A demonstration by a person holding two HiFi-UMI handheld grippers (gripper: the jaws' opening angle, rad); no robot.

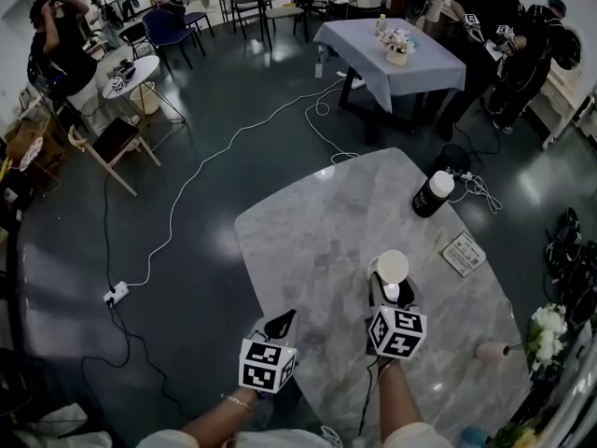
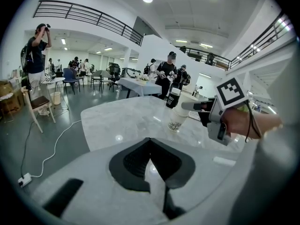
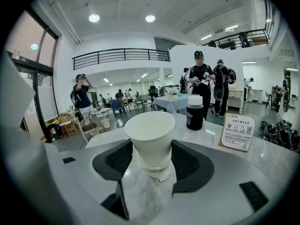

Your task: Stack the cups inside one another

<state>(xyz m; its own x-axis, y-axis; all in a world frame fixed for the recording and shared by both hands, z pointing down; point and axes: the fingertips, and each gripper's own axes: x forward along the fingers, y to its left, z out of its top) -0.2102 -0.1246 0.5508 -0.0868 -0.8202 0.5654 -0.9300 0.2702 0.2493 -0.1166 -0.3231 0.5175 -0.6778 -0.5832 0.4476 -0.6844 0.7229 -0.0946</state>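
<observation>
Two white paper cups stand nested as one stack (image 1: 392, 267) on the marble table (image 1: 317, 241). In the right gripper view the plain upper cup (image 3: 151, 139) sits partly down in a printed lower cup (image 3: 158, 175). My right gripper (image 1: 391, 284) is shut on the upper cup, one jaw against each side (image 3: 151, 159). The left gripper view shows the stack (image 2: 177, 121) upright on the table, with the right gripper (image 2: 199, 108) at its top. My left gripper (image 1: 283, 325) hovers near the table's front edge, to the left of the stack, shut and empty (image 2: 150, 146).
A black bottle with a white cap (image 1: 433, 194) stands beyond the cups. A small sign card (image 1: 464, 252) sits to their right. A pink vessel (image 1: 492, 350) lies near white flowers (image 1: 548, 329) at the right edge. Cables cross the floor; people stand far off.
</observation>
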